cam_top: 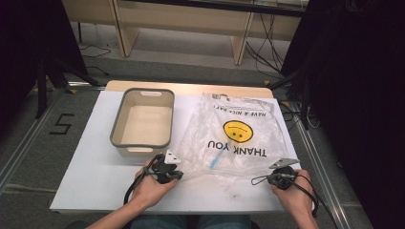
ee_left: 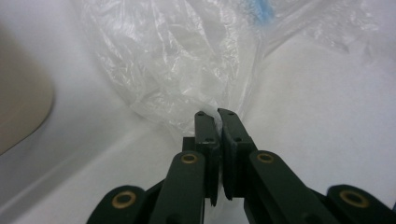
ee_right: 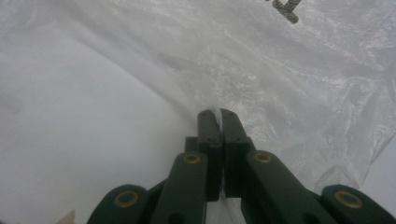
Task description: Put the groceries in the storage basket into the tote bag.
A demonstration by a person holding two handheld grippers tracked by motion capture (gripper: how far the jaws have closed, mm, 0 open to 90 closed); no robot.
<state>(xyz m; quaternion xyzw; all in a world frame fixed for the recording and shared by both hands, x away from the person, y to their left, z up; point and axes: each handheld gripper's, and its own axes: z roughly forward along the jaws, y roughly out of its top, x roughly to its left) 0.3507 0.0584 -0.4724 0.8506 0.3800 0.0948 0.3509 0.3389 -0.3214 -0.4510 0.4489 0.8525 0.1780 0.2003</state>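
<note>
Clear plastic bag [cam_top: 234,136] with smiley print lies flat on white table [cam_top: 95,171], right of empty grey-rimmed bin [cam_top: 142,121]. Left gripper [cam_top: 177,174] pinches bag's near-left corner, right gripper [cam_top: 267,180] its near-right edge; both jaws closed on film. Blue item [cam_top: 215,160] inside bag, too blurred to identify.

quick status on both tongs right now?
Left tongs: shut on the plastic bag, at its near left corner.
Right tongs: shut on the plastic bag, at its near right edge.
</note>
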